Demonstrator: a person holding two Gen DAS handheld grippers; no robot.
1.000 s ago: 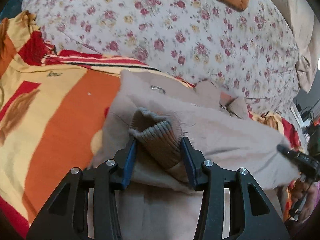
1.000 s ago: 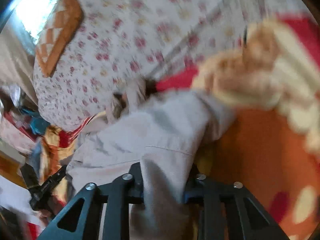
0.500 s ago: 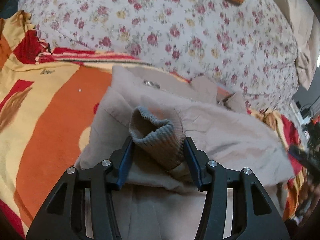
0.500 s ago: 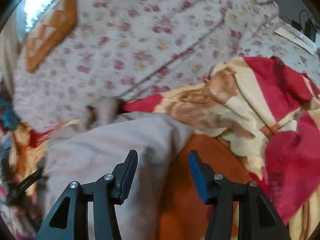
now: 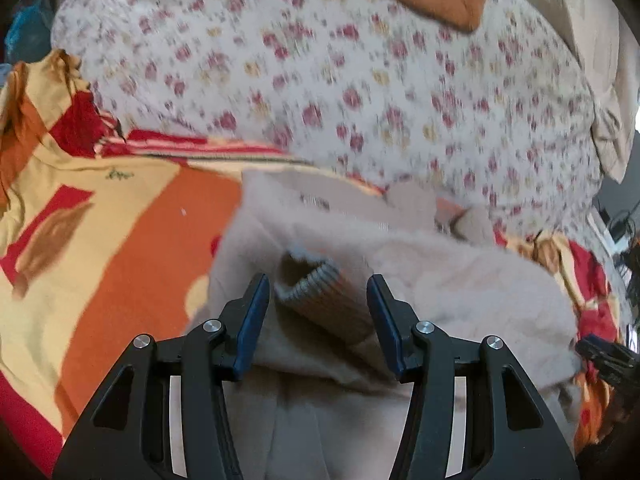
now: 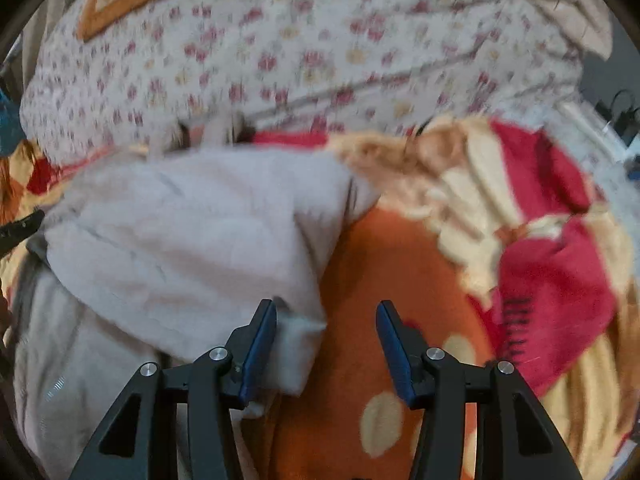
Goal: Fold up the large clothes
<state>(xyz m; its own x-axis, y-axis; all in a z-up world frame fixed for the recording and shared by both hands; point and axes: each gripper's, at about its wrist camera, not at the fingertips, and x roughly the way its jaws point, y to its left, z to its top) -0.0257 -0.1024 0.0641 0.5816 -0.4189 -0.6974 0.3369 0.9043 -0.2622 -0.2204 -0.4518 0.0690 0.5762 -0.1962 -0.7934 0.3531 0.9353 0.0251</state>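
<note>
both claws released: our left gripper (image 5: 318, 308) straddles the beige jacket (image 5: 440, 280)'s ribbed cuff (image 5: 320, 300) untouched, our right gripper (image 6: 326, 340) open beside its fold; we should smooth the sleeve flat.

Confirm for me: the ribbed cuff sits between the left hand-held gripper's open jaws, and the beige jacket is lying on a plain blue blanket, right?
Not quite. The ribbed cuff does sit between the left hand-held gripper's open jaws, but the beige jacket lies on an orange, yellow and red patterned blanket, as the left wrist view shows.
</note>
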